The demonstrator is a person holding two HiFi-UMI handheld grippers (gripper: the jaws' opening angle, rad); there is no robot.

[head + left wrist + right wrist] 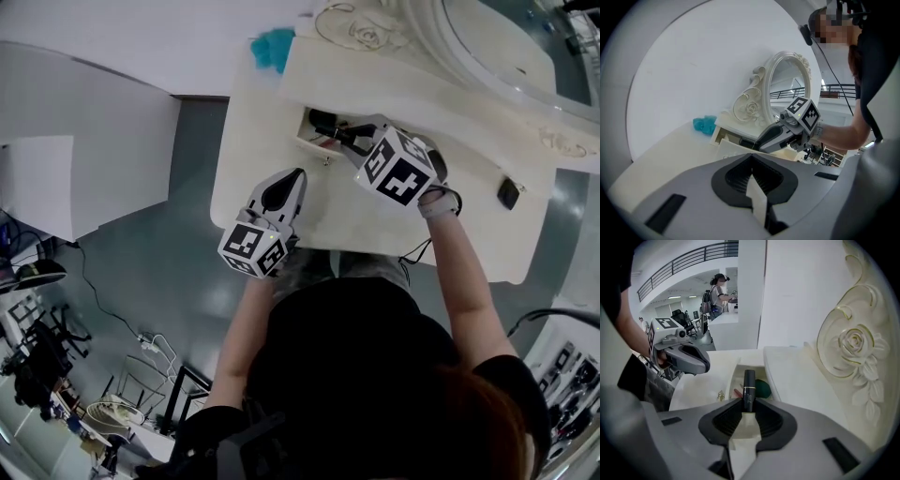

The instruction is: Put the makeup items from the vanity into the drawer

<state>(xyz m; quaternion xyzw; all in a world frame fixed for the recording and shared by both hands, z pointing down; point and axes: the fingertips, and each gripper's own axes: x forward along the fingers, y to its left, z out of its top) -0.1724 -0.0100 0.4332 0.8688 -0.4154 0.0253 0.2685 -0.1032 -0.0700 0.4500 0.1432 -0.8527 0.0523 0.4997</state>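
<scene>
One held item: a slim black lipstick tube with a thin gold band [749, 385], gripped at its lower end between the jaws of the right gripper [748, 405].
Place of the lipstick tube: its free end points at the open drawer and it hangs over the opening; I cannot tell if it touches the drawer bottom.
Drawer: a shallow cream drawer [734, 372] in the front of the vanity, pulled out.
Drawer content: a round dark green item [763, 388] and a thin reddish stick [737, 392] lie inside.
Drawer front: a small gold knob [720, 395].
Right gripper: clenched on the lipstick tube; in the head view it is tilted down with its tips at the drawer.
Left gripper [751, 157]: jaws pressed together with nothing between them; in the head view it is over the tabletop just in front of the drawer, near the right gripper.
Vanity: a cream table with a carved rose [853, 345] and an oval white-framed mirror [787, 84].
Tabletop: a teal fluffy thing [274, 47] lies at the back edge, and a small black object [509, 193] lies well apart, on the right part.
Background: a person [719, 289] stands at a far counter.
</scene>
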